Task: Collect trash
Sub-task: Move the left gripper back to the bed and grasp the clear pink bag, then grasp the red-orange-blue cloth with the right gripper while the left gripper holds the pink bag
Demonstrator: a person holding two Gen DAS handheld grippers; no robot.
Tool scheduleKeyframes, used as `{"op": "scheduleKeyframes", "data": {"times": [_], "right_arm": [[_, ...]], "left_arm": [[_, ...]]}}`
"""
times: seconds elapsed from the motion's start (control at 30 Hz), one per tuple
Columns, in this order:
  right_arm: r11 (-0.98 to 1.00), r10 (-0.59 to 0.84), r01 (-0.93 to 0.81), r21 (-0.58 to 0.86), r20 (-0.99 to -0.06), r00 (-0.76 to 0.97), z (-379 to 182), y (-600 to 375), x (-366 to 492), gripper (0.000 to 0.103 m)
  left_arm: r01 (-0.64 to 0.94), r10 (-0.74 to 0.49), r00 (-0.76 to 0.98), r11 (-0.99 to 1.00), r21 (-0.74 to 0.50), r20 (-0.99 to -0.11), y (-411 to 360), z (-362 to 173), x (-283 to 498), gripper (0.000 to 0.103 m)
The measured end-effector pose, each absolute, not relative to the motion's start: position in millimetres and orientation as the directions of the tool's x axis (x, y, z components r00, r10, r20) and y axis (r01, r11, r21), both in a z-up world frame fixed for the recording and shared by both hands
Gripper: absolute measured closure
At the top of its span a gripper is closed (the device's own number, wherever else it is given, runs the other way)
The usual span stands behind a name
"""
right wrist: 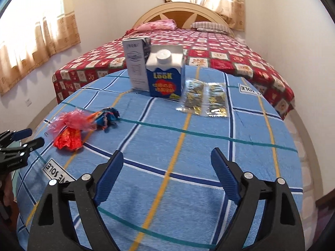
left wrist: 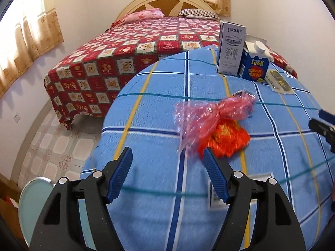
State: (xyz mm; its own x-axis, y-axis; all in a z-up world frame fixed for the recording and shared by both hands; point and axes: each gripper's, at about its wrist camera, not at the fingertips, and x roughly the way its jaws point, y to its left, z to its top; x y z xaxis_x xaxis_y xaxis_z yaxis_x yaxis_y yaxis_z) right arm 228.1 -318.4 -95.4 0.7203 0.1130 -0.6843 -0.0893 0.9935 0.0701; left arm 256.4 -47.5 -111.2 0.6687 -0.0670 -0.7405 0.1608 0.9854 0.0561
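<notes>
**Both jaws spread over the counter, trash untouched**

Left gripper (left wrist: 167, 156): jaws spread, nothing between them, low centre of frame over the blue checked counter (left wrist: 146, 125). Right gripper (right wrist: 165, 161): jaws spread, empty. Just beyond the left jaws lies the red wrapper (left wrist: 228, 138) under pink cellophane (left wrist: 209, 113). Farther, upper right: white milk carton (left wrist: 229, 48) beside blue carton (left wrist: 253, 67), clear sachets (left wrist: 279, 81) next to them. Bed (left wrist: 125, 48) behind.

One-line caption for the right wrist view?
Open right gripper over blue checked cloth; cartons, wrappers ahead.
</notes>
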Motion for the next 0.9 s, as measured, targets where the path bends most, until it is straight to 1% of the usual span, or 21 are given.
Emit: {"op": "scheduleKeyframes", "data": {"times": [0.13,0.17,0.2,0.23,0.27,0.3,0.37,0.47,0.63,0.7,0.83,0.9], "right_arm": [[0.993,0.122,-0.089,0.084,-0.686,0.717,-97,-320,227,0.016],[0.992,0.125,-0.09,0.088,-0.685,0.717,-97,-320,226,0.016],[0.992,0.128,-0.092,0.089,-0.685,0.718,-97,-320,226,0.016],[0.991,0.13,-0.094,0.09,-0.686,0.716,-97,-319,226,0.016],[0.991,0.131,-0.096,0.09,-0.687,0.715,-97,-317,225,0.016],[0.991,0.134,-0.098,0.091,-0.688,0.714,-97,-317,226,0.016],[0.99,0.138,-0.101,0.095,-0.687,0.713,-97,-315,226,0.016],[0.99,0.142,-0.109,0.092,-0.688,0.712,-96,-311,228,0.016],[0.989,0.15,-0.116,0.096,-0.689,0.709,-95,-304,231,0.016],[0.987,0.156,-0.134,0.086,-0.688,0.708,-93,-297,233,0.016],[0.981,0.148,-0.196,0.009,-0.687,0.711,-86,-267,255,0.016],[0.976,0.148,-0.217,-0.015,-0.684,0.714,-86,-255,263,0.017]], "left_arm": [[0.182,-0.089,0.662,0.982,0.045,-0.744,-53,-114,267,0.036],[0.193,-0.1,0.656,0.981,0.038,-0.748,-55,-115,269,0.046],[0.21,-0.117,0.644,0.977,0.027,-0.756,-58,-117,272,0.052],[0.223,-0.131,0.636,0.975,0.018,-0.76,-60,-119,273,0.066],[0.239,-0.151,0.627,0.971,0.005,-0.764,-62,-120,275,0.088],[0.256,-0.168,0.619,0.967,-0.006,-0.767,-64,-120,275,0.099],[0.266,-0.18,0.625,0.964,-0.009,-0.759,-65,-117,272,0.102],[0.277,-0.183,0.651,0.961,0.005,-0.736,-62,-107,263,0.103],[0.255,-0.192,0.68,0.967,-0.017,-0.708,-44,-87,251,0.103],[0.231,-0.17,0.693,0.973,-0.007,-0.7,-31,-79,243,0.103],[0.134,-0.066,0.729,0.99,0.048,-0.682,1,-69,229,0.103],[0.09,-0.031,0.726,0.995,0.05,-0.687,16,-71,229,0.103]]}}
